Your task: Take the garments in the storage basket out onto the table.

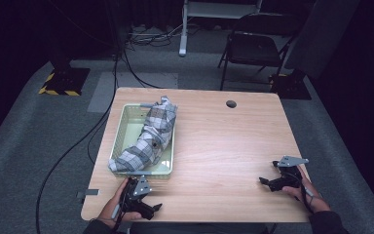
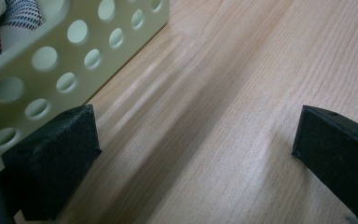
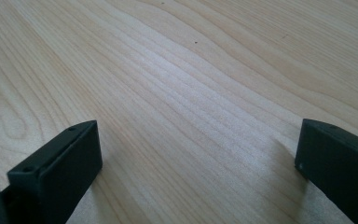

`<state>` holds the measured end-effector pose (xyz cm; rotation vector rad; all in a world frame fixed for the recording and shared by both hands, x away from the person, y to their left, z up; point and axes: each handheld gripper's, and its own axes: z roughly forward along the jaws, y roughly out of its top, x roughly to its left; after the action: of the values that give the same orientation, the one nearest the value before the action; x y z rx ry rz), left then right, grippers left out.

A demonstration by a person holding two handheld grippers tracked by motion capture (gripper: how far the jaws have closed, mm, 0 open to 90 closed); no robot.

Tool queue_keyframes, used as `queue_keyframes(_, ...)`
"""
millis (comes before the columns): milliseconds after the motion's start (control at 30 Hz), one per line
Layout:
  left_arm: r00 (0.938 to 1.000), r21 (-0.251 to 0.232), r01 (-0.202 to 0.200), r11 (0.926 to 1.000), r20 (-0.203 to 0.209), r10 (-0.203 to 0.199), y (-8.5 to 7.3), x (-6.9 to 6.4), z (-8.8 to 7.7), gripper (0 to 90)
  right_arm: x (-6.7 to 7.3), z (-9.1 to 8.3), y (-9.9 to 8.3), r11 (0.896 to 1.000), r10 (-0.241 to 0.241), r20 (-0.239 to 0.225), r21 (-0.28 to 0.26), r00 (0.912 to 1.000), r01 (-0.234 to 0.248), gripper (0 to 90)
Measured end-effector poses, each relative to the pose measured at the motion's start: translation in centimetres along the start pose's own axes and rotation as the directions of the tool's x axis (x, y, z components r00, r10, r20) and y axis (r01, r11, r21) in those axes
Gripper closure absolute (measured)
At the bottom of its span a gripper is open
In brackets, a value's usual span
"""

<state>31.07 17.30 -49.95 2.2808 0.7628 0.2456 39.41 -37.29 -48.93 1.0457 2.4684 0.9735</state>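
Observation:
A pale green perforated basket [image 1: 126,127] stands on the left part of the wooden table [image 1: 224,146], with a grey-and-white plaid cloth [image 1: 151,134] bundled in it and hanging over its near and far rims. My left gripper [image 1: 155,208] rests on the table just in front of the basket, open with nothing between its jaws. In the left gripper view the basket wall [image 2: 60,60] sits just beyond the left jaw, and a bit of the cloth [image 2: 9,23] shows over it. My right gripper [image 1: 264,183] lies near the table's right front edge, open above bare wood [image 3: 191,93].
A round cable hole [image 1: 231,104] is in the table's far side. Behind the table stand a dark folding chair [image 1: 253,48] and a white stand leg [image 1: 184,29]. Cables [image 1: 102,122] run over the grey floor at the left.

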Motion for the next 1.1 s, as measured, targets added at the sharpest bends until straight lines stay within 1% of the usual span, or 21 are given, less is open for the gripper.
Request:
queue_keyframes(333,1.0,0.001,-0.003,1.0,0.002,0.003,-0.03,0.04,-0.03,0.0,0.0,0.0,0.0,1.0,-0.001,0.0,0.0,1.0,0.001,0.4)
queue_keyframes(667,1.0,0.005,0.002,1.0,-0.004,-0.002,-0.01,-0.03,-0.07,0.0,0.0,-0.01,0.0,1.0,-0.001,-0.001,0.001,1.0,0.001,0.5)
queue_keyframes(800,1.0,0.045,0.005,0.999,-0.008,-0.005,0.18,-0.21,-0.33,0.1,0.0,0.0,0.0,1.0,-0.001,0.0,0.0,1.0,0.001,0.5)
queue_keyframes(867,0.9997,0.053,0.018,0.9984,-0.018,-0.017,0.24,-0.34,-0.37,0.1,0.0,-0.01,0.0,1.0,-0.001,0.0,0.0,1.0,0.001,0.4)
queue_keyframes(933,0.9995,0.081,0.021,0.9965,-0.025,-0.019,0.4,-0.43,-0.51,0.3,0.0,-0.01,0.0,1.0,-0.001,0.0,0.0,1.0,0.001,0.5)
queue_keyframes(1000,0.9993,0.088,0.026,0.9958,-0.03,-0.023,0.43,-0.49,-0.56,0.3,0.0,-0.01,0.0,1.0,-0.001,0.0,0.0,1.0,0.001,0.4)
queue_keyframes(1033,0.9989,0.095,0.033,0.9949,-0.036,-0.03,0.48,-0.55,-0.59,0.3,0.0,-0.01,0.0,1.0,0.0,0.0,0.0,1.0,0.0,0.4)
queue_keyframes(1100,0.9982,0.112,0.034,0.9931,-0.052,-0.028,0.61,-0.67,-0.71,0.3,0.0,-0.01,-0.01,1.0,-0.001,0.0,0.0,1.0,0.001,0.5)
